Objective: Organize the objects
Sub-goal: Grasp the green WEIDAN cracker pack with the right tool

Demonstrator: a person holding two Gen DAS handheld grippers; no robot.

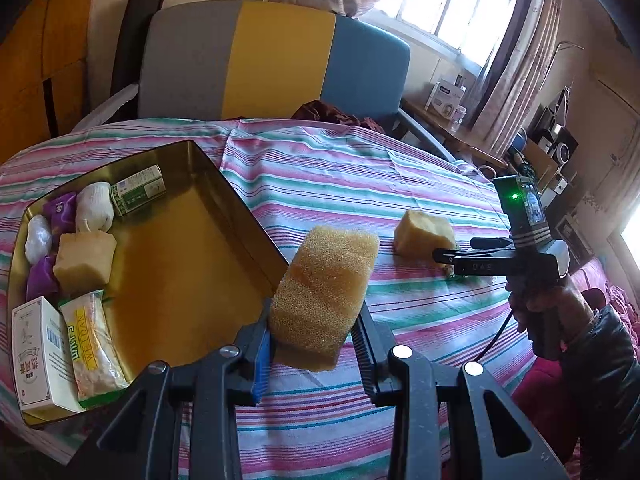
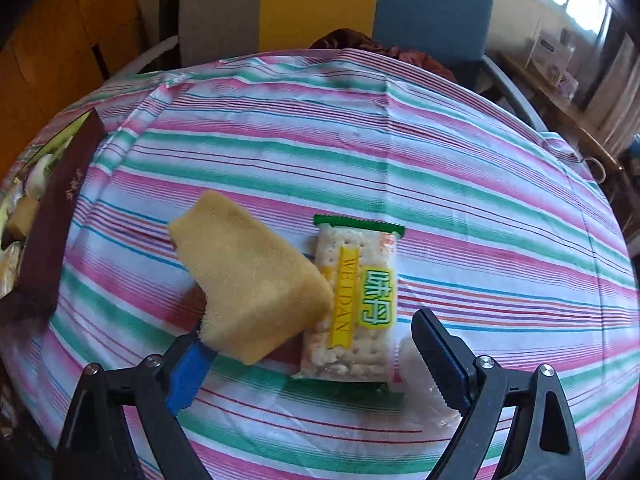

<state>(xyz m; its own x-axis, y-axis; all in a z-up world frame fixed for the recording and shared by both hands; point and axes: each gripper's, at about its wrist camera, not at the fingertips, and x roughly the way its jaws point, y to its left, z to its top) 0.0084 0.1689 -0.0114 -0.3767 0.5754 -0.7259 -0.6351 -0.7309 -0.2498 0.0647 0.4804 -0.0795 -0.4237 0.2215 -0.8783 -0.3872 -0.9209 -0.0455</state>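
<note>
- left gripper point(image 1: 316, 336) closed onto a coarse sponge point(image 1: 324, 292), pads pressing both its sides, sponge raised above the striped cloth point(image 1: 360, 168).
- gold tin point(image 1: 192, 264) just at 9 o'clock of that sponge, its near wall beside the left finger.
- inside the tin, along its 9 o'clock side: white box point(image 1: 38, 354), cracker pack point(image 1: 94, 344), foam block point(image 1: 84, 262), purple wrappers point(image 1: 60, 208), white roll point(image 1: 94, 206), green carton point(image 1: 138, 189), clear bag point(image 1: 38, 234).
- right gripper point(image 2: 316, 344) spread wide, gripping nothing; left pad touching a pale sponge point(image 2: 248, 276), right pad over a white packet point(image 2: 416, 376).
- pale sponge tilted, leaning across the 9 o'clock edge of a weidan pack point(image 2: 356, 300) lying flat on the cloth between the fingers.
- weidan pack's green end toward 12 o'clock, near end toward 6.
- from the left camera, right gripper seen at 3 o'clock, hand point(image 1: 548, 304) on its grip, fingers reaching toward the pale sponge.
- tin's dark outer wall at 9 o'clock in the right camera.
- chair point(image 1: 276, 64) with grey, yellow and blue panels at 12 o'clock beyond the cloth.
</note>
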